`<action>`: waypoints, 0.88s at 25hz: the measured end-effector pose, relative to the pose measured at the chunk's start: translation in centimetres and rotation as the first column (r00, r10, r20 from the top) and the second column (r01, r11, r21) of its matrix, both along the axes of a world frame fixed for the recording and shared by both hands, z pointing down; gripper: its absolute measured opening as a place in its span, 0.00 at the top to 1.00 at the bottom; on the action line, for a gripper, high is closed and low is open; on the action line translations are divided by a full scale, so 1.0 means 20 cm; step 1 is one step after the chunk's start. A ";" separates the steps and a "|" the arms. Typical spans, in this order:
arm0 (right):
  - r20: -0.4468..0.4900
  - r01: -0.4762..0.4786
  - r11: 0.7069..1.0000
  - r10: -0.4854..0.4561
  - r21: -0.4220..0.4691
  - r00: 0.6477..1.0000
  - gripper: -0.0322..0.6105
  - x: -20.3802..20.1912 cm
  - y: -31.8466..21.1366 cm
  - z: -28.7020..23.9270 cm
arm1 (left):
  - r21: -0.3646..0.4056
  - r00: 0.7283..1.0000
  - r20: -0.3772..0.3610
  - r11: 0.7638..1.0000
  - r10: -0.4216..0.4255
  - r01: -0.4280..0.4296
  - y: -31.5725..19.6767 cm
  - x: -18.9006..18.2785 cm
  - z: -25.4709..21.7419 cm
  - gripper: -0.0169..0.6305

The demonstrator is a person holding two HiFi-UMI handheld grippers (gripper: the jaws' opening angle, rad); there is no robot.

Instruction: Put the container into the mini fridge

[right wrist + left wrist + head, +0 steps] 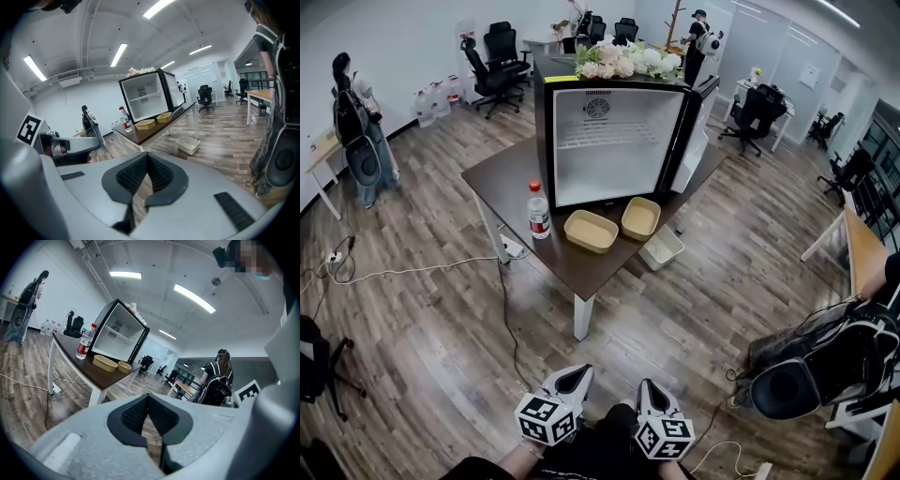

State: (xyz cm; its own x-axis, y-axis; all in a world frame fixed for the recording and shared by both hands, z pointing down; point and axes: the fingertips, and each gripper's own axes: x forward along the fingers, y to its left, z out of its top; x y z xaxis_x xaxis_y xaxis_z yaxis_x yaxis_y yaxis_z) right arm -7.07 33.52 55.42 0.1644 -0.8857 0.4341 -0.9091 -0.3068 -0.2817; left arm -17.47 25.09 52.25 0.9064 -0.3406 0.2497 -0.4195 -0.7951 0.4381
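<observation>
the left gripper (571,374) and right gripper (650,385) are both pinched together and empty, and the long tan container (591,231) lies sideways far ahead, nearer the left one.

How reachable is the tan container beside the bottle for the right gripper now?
Probably not yet. The right gripper is shut and far from the table, with floor between them; nothing blocks the tan container.
</observation>
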 end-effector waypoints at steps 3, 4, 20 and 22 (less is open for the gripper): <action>0.003 0.010 1.000 -0.010 -0.008 1.000 0.94 0.01 -0.03 0.01 | -0.015 1.000 0.004 1.000 -0.018 0.018 -0.04 0.00 0.02 0.96; 0.004 0.015 1.000 -0.015 -0.010 1.000 0.94 0.02 -0.05 0.02 | -0.019 1.000 0.006 0.999 -0.026 0.026 -0.05 0.01 0.03 0.96; 0.061 0.150 0.989 -0.150 0.006 0.987 0.94 0.49 -0.52 0.07 | -0.021 0.976 0.064 0.978 -0.207 0.209 -0.38 0.33 0.06 0.96; 0.063 0.182 0.983 -0.182 0.012 0.981 0.94 0.56 -0.60 0.06 | -0.023 0.971 0.065 0.973 -0.229 0.231 -0.44 0.41 0.05 0.96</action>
